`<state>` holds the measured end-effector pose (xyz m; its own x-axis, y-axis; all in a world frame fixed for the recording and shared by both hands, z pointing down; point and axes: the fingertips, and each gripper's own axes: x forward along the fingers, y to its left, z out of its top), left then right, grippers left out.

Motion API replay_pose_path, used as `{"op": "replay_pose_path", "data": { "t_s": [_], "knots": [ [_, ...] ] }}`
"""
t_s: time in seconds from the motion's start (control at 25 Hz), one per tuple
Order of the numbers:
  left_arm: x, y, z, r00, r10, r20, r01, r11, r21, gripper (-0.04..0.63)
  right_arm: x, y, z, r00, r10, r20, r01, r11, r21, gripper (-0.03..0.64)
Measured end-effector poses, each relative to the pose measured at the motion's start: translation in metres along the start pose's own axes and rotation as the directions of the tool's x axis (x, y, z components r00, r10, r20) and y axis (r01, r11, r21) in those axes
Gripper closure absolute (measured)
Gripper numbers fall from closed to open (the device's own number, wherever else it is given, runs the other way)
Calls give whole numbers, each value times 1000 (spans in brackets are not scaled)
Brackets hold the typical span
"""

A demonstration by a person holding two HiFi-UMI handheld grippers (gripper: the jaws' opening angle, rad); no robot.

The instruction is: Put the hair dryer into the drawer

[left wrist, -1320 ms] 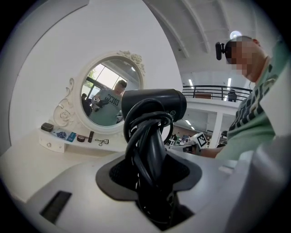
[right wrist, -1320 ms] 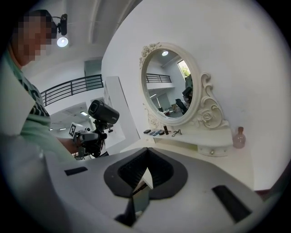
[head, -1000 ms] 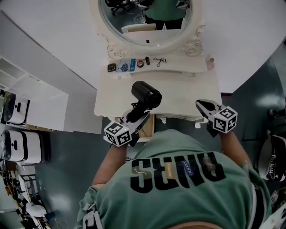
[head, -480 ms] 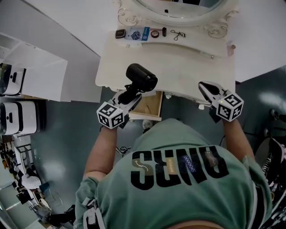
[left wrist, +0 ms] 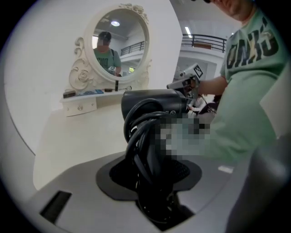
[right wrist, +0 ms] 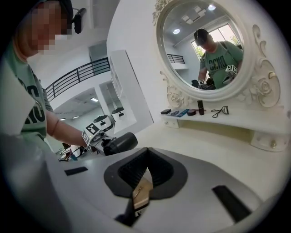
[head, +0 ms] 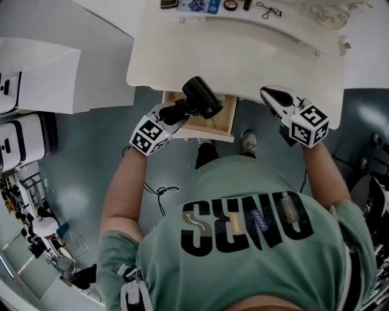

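Note:
The black hair dryer (head: 203, 97) hangs just over the open wooden drawer (head: 216, 124) at the front edge of the white dressing table (head: 255, 54). My left gripper (head: 182, 110) is shut on its handle, which has the cord wound round it. In the left gripper view the hair dryer (left wrist: 154, 102) fills the space between the jaws of the left gripper (left wrist: 150, 168). My right gripper (head: 267, 93) hovers over the table's front right edge, shut with nothing held. The right gripper view shows the right gripper (right wrist: 145, 169) with its pads meeting, and the hair dryer (right wrist: 119, 143) off to the left.
Small cosmetics (head: 200, 5) lie on the table's raised back shelf under the oval mirror (right wrist: 207, 45). A white cabinet (head: 36, 73) and white machines (head: 18, 146) stand at the left. A shoe (head: 248, 143) and a cable (head: 159, 191) are on the floor below the drawer.
The left gripper has carried the hair dryer down from above the tabletop to over the open drawer. The right gripper has drawn back toward the table's front edge.

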<state>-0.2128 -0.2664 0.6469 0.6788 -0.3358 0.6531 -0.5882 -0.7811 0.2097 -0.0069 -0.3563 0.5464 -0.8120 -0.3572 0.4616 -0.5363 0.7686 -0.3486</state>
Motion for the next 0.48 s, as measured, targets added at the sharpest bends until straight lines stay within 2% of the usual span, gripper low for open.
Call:
{"op": "replay_pose_path", "data": {
  "t_s": [0.12,0.24,0.36,0.48],
  "knots": [
    [11,3,-33,991,-56,-125,71,990,120,416,20,6,-14,1000,11,-21,-11,1000,13,623],
    [27,9,-63,971,-88,-222,134,970,203,416,35,6,-27,999,9,-40,-8,1000,10,623],
    [44,13,-87,948,-99,-303,179,952,249,416,43,5,-42,999,3,-55,-2,1000,17,623],
    [57,16,-101,927,-110,-360,215,940,265,416,49,8,-53,998,7,-62,-5,1000,29,623]
  ]
}}
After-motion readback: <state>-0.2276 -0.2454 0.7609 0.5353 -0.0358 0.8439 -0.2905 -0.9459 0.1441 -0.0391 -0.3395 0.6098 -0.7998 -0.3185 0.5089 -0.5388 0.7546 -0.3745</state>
